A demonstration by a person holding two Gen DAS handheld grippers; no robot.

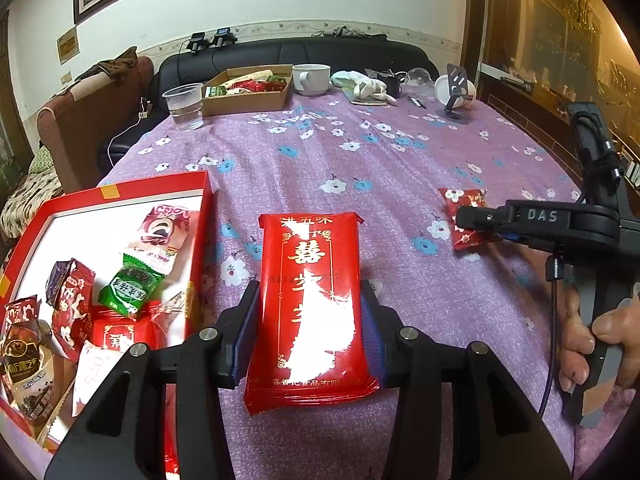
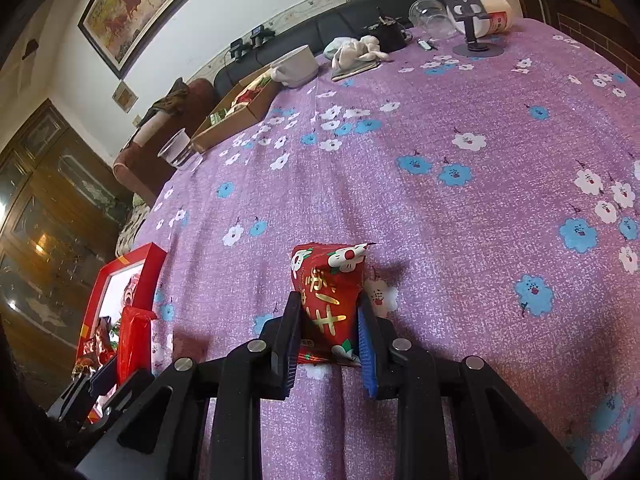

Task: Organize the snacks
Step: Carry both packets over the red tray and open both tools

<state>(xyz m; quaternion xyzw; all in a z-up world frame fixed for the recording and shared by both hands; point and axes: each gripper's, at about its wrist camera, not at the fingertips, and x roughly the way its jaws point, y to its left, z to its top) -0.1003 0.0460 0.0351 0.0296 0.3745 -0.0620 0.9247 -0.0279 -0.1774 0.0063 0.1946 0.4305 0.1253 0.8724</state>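
Gripping red packet (image 1: 310, 308): left tool (image 1: 308, 336).

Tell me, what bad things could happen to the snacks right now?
1. The left gripper pinches the long glossy red snack packet only by its side edges; the slick wrapper might slip out.
2. The red cardboard tray already looks crowded near its front, so that packet may land on other snacks.
3. The right gripper holds the small red flower-printed pouch close to the tablecloth, where it could snag.
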